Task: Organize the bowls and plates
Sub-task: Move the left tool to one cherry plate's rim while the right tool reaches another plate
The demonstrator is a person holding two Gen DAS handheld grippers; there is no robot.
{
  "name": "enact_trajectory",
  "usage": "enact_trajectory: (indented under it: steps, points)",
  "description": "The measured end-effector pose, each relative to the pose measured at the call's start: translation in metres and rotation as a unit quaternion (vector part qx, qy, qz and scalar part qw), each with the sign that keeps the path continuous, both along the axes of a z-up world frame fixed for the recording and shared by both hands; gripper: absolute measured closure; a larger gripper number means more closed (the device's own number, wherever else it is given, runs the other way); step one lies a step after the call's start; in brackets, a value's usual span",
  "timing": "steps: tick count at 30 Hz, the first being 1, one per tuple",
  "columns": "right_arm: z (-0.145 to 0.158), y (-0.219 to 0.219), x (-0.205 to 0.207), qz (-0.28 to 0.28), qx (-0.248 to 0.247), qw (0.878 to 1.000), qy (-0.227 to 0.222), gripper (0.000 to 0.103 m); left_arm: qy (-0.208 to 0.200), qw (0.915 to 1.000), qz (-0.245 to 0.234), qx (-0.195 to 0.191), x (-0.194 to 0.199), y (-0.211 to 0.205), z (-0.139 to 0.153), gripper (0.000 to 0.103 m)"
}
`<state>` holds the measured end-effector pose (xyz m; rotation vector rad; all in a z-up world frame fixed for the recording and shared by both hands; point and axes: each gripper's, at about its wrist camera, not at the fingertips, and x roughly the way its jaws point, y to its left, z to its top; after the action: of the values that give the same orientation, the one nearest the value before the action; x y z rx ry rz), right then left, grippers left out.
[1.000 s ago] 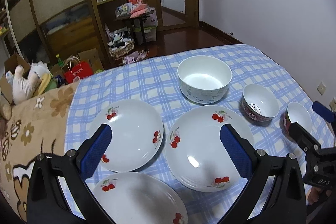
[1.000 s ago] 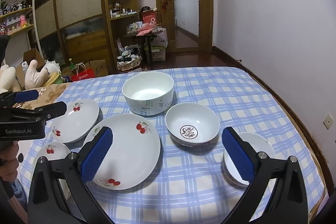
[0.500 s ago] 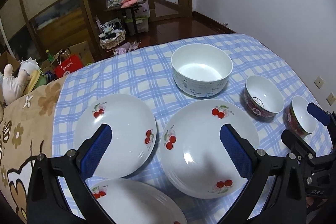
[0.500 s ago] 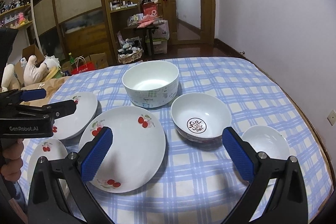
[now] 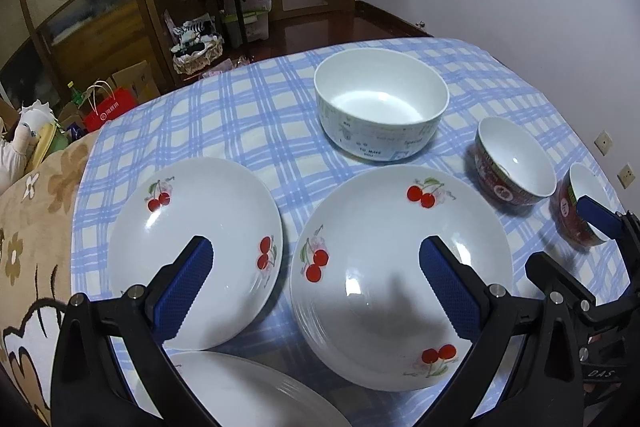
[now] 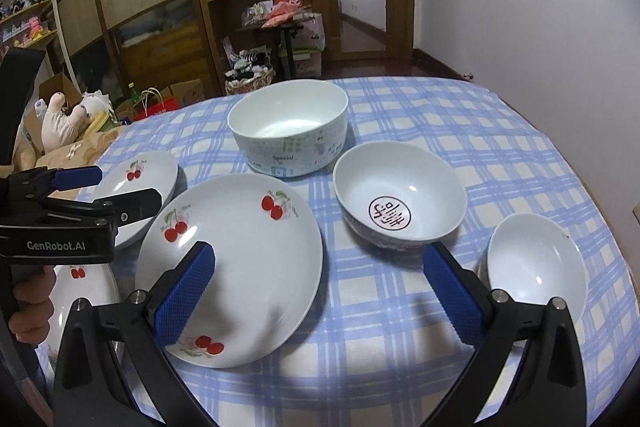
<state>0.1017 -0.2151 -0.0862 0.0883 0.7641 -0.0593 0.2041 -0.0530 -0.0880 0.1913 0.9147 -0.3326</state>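
We hold both tongs with their blue pads spread wide and nothing between them. Our left gripper (image 5: 316, 291) hangs over the gap between the middle cherry plate (image 5: 188, 251) and the large cherry plate (image 5: 400, 275), touching neither; our right gripper (image 6: 320, 291) hovers above the checked tablecloth (image 6: 460, 131), its left pad over the large plate's rim and its right pad between the red-patterned bowl (image 6: 400, 195) and the small white-lined bowl (image 6: 536, 263). Compared with a second ago, both cameras sit lower and closer to the dishes, so the plates fill more of the view, while the dishes themselves lie where they were. In the right wrist view, a hand (image 6: 30, 311) grips the left tool's handle at the left edge, the tool pointing across the plates. The big white bowl (image 5: 380, 107) stands behind the large plate, and a third cherry plate (image 5: 240, 395) lies nearest us, under the left tool.
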Motion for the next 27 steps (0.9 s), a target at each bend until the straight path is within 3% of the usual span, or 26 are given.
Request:
enact_trajectory:
  steps: [21, 27]
  points:
    - [-0.023, 0.003, 0.006, 0.009, 0.007, 0.999, 0.031, 0.0, 0.037, 0.9993, -0.01, 0.007, 0.007, 0.001, -0.027, 0.002]
    - [-0.024, 0.007, 0.006, 0.013, 0.004, 0.999, 0.035, 0.0, 0.057, 0.998, -0.023, -0.016, 0.006, 0.003, -0.028, 0.018]
